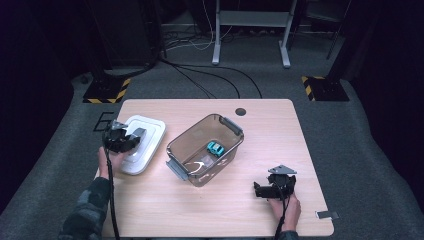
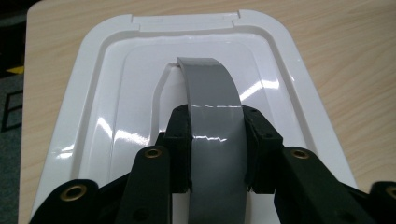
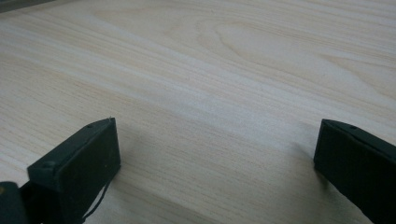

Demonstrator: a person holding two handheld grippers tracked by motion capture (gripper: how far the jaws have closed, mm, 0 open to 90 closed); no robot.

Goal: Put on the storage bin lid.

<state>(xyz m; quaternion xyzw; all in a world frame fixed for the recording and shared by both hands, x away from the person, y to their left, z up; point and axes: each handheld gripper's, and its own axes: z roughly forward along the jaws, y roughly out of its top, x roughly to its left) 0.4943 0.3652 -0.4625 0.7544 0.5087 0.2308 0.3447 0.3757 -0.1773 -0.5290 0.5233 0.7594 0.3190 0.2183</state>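
The wooden table (image 1: 260, 210) carries everything. At its middle stands the clear smoky bin (image 1: 227, 131) with grey end handles, set at an angle, and inside it lie a small teal toy car (image 1: 215, 148) and something white that I cannot make out. Just beside the bin, toward my left, is the white lid (image 1: 150, 135), near the table's left edge. My left gripper (image 2: 217, 140) sits over the middle of that lid, and my two black pads (image 2: 180, 140) are pinching the lid's grey arched handle (image 2: 210, 93) from both sides, one on each flank of the strap. My right gripper (image 3: 217, 158) is low over bare wood at the table's near right, well apart from bin and lid, its pads spread wide with nothing between them
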